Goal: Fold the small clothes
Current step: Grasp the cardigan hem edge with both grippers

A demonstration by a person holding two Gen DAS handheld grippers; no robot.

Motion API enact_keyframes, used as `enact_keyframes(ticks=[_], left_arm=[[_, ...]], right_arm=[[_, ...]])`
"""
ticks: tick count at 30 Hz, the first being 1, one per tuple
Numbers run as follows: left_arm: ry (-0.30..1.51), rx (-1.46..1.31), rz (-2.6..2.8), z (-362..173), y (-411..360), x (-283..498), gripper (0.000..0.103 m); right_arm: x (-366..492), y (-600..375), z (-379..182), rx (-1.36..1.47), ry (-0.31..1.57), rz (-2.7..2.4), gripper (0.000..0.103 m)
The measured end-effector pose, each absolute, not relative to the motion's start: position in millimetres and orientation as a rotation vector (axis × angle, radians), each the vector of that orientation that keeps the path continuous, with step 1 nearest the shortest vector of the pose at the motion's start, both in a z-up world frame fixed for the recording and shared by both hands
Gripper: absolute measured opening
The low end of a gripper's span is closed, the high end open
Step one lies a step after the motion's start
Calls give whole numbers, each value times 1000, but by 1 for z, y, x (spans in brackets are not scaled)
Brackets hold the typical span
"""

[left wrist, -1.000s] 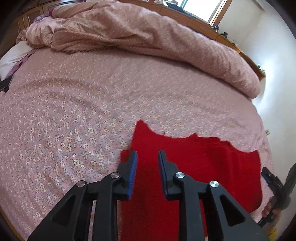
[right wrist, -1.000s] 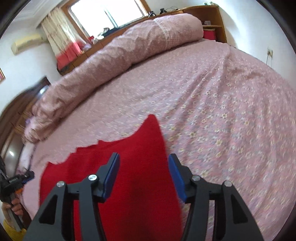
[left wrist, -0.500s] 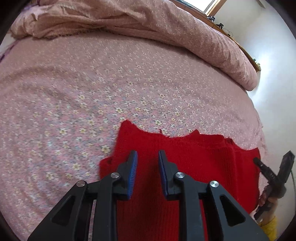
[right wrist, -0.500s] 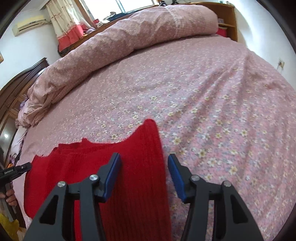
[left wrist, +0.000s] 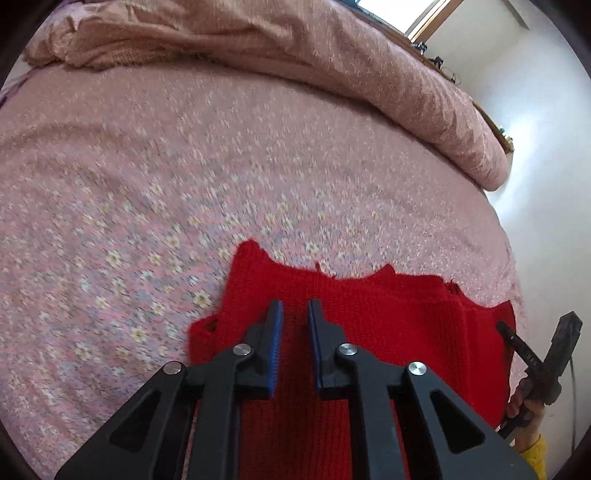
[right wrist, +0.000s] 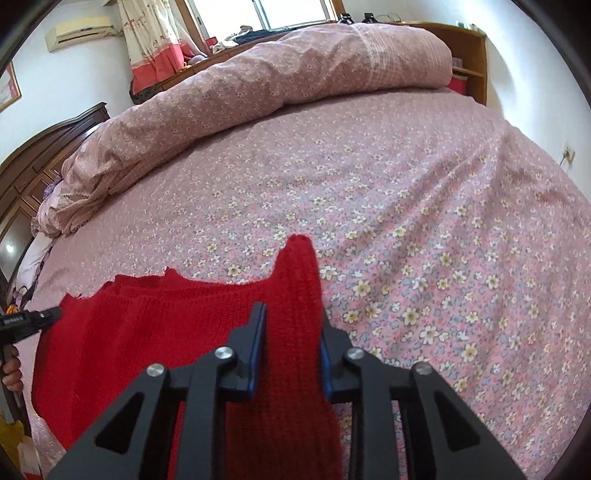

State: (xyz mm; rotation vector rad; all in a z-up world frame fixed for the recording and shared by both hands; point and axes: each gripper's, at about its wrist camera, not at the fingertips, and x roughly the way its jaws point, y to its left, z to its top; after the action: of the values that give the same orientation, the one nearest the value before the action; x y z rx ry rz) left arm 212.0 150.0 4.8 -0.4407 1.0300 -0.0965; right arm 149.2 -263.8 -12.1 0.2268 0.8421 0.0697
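- The left gripper [left wrist: 295, 306] points down at the red sweater [left wrist: 388, 314]. Its jaws are closing to a narrow slit with red knit showing in the gap. I cannot tell whether the pads already pinch the knit or only stand over it.
- The right gripper [right wrist: 291, 310] has its jaws closing on a raised strip of the same sweater. The knit fills the space between the pads and hides part of the right-hand pad.
- The sweater lies spread on the flowered bed sheet [left wrist: 184, 166], under and between both pairs of jaws. Its ragged far edge sits just beyond the fingertips.
- Only the left view shows the sweater's left corner, just left of its jaws, and a hand [left wrist: 524, 410] with a yellow sleeve [left wrist: 535, 450] far to the right, holding the other tool.
- Only the right view shows the pointed peak of knit just ahead of its jaws. Well beyond them it also shows a curtain [right wrist: 151, 40], an air conditioner [right wrist: 81, 33], a dark headboard [right wrist: 55, 136] and a wooden shelf [right wrist: 469, 59].
- The rolled duvet [right wrist: 258, 81] lies well beyond the jaws in both views.
- The near part of the sweater is covered by the black gripper frames in both views. The left view is blurred (the sheet's flowers smear), and the other tool's jaws are too small at each frame's edge to read.
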Motion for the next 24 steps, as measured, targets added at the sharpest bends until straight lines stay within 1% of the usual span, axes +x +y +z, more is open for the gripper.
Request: enact_keyframes(ticks=[3,5,9,12,17,24], left_arm=[[1020,-377,-34,11,155,210,7],[1048,-363,-30,8,156,215,7],[1083,-370,-40,-1,154,222,11],[1085,-362,-42,-6,148,228,15],[1089,-366,-69,-10,142,230,15],[1048,-470,-79,-1,167,211,17]], right_arm=[[151,-261,-12,208,844,68,27],[153,-259,-12,209,856,62,33],[156,-261,-13,231,867,62,38],[158,-262,-15,238,871,63,38],[157,-261,-16,229,864,66,38],[157,-262,-18,226,862,73,38]])
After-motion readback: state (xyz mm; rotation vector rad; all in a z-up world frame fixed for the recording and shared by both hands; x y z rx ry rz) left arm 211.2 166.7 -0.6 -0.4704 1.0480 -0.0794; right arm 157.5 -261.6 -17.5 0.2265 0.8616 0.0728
